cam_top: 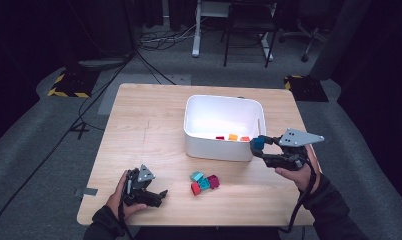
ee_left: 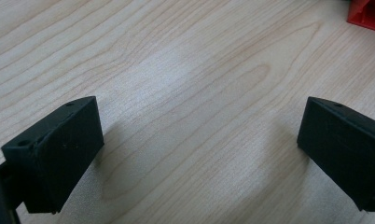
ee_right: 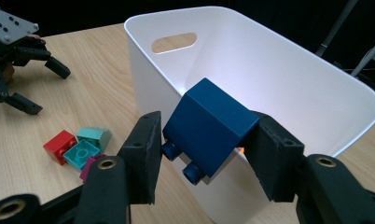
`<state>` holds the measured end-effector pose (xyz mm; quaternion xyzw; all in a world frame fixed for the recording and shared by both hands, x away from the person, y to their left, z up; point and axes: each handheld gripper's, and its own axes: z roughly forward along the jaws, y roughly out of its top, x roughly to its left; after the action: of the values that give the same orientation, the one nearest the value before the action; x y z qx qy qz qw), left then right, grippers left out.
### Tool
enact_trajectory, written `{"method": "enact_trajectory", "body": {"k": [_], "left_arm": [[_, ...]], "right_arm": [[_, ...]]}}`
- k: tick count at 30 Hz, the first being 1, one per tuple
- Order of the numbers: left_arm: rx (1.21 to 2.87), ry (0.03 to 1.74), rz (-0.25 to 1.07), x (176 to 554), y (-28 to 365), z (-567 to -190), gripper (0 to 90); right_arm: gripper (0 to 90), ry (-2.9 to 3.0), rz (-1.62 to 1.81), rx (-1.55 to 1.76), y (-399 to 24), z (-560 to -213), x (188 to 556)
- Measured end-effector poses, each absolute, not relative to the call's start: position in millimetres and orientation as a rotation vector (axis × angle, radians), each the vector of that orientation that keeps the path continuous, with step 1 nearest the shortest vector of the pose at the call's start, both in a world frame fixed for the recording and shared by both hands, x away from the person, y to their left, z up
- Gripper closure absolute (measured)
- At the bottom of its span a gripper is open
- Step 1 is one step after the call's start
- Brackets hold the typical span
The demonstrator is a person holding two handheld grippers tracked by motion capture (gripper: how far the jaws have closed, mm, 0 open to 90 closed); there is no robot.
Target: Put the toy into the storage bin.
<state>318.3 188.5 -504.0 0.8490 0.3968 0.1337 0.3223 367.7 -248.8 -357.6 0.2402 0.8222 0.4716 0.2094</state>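
One blue brick [ee_right: 209, 128], clamped in right tongs [cam_top: 259, 145] at the tub [cam_top: 216, 150] rim. Risk: skewed grip; brick may slip or clip the rim and fall outside. Tub holds three bricks [cam_top: 232, 137]: red, orange, orange-red. Four loose bricks [cam_top: 204, 182] on bench [cam_top: 139, 125]. Left tongs [ee_left: 199, 149] released, empty.

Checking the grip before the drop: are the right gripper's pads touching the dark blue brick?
Touching. The right gripper view shows the right gripper with both pads pressed against opposite sides of the dark blue brick, no gap showing.
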Motion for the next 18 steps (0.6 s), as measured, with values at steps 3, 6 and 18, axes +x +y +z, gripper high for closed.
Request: {"method": "enact_trajectory", "body": {"k": [3,6,18], "left_arm": [[2.229,1.042,0.351,318.3,188.6,-504.0,0.5],[2.228,1.041,0.352,318.3,188.5,-504.1,0.5],[2.228,1.042,0.352,318.3,188.5,-504.1,0.5]], "right_arm": [[47.6,2.281,1.309,0.666,-248.3,-352.4,370.7],[47.7,2.275,1.312,0.662,-248.2,-347.9,372.7],[47.6,2.254,1.316,0.692,-245.5,-339.1,389.9]]}}
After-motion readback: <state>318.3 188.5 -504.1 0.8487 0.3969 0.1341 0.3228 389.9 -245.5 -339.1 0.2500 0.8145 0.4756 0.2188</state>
